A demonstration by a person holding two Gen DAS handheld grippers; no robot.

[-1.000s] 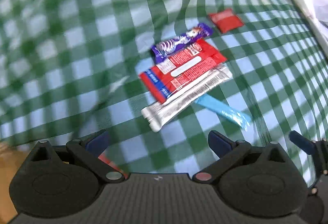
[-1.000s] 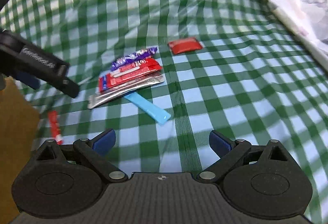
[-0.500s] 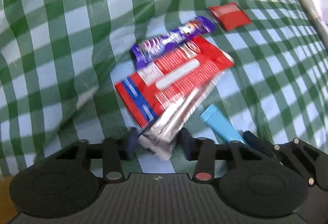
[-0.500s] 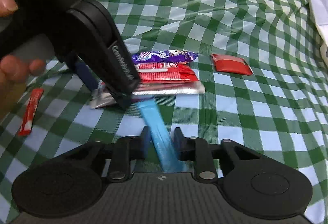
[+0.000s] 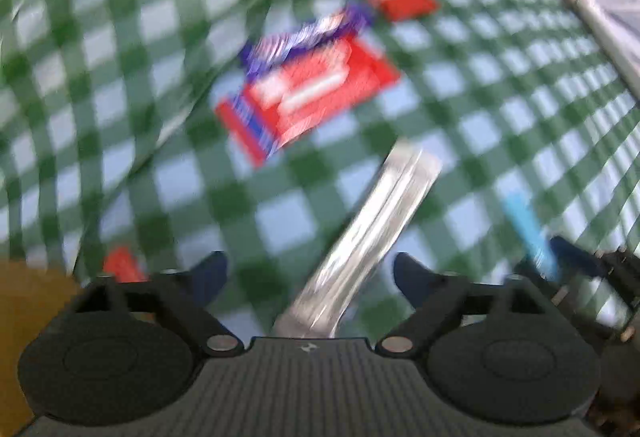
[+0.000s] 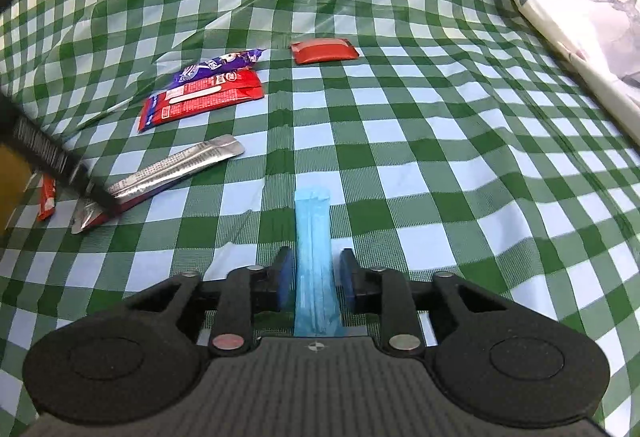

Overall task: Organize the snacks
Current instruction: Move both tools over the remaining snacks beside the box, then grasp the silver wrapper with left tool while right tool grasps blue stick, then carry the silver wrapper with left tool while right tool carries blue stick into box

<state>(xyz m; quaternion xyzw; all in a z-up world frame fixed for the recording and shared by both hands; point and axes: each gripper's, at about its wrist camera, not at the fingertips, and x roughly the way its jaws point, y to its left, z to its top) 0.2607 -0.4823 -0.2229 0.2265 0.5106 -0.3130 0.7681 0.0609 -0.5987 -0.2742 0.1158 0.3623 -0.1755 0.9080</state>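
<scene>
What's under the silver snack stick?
Mostly the green checked tablecloth. Something red peeks from beneath the silver stick at its near end, where a dark bar crosses it; I can't tell what.

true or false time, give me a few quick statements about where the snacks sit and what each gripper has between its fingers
1. The blue stick pack lies between the fingers of the right gripper. True; the fingers are opening.
2. The silver stick pack lies on top of the long red wrapper. False: they lie apart on the green checked cloth.
3. The purple wrapper lies right beside the long red wrapper. True.
4. The left gripper is clamped shut on the silver stick pack. False: its fingers stand wide, opening, pack between them.
5. The small red packet is stacked on the purple wrapper. False: it lies apart.
</scene>
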